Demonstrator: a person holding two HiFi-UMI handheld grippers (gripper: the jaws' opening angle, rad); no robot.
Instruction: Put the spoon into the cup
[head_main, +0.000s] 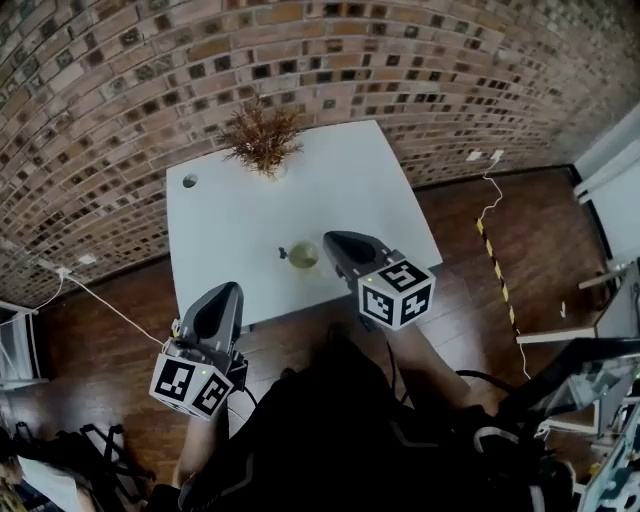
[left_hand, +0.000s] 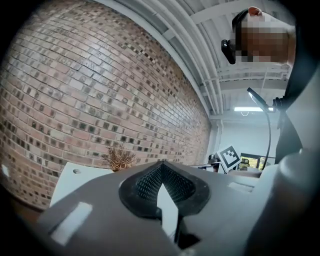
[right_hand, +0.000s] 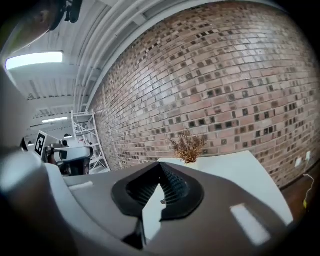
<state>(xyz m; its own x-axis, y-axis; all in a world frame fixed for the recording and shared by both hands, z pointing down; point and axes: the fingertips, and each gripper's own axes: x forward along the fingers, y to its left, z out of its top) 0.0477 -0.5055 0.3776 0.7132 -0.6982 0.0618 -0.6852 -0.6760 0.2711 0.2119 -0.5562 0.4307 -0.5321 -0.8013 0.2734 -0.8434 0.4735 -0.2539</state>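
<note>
Head view: the cup (head_main: 303, 257) is set near the near edge of the white worktop (head_main: 230, 220), with the spoon (head_main: 284, 251) seen in it, handle to the left. A dried plant (head_main: 262, 138) is placed at the far edge. The right gripper (head_main: 335, 241) is held just right of the cup, and the left gripper (head_main: 228, 291) off the near-left edge.

Left gripper view: the fingers (left_hand: 150, 182) are closed together, with nothing gripped.

Right gripper view: the fingers (right_hand: 175, 186) are closed together, with nothing gripped.

surface: white table (head_main: 230, 220) | dried plant (head_main: 262, 138) (far edge) | cup (head_main: 303, 256) near front
</note>
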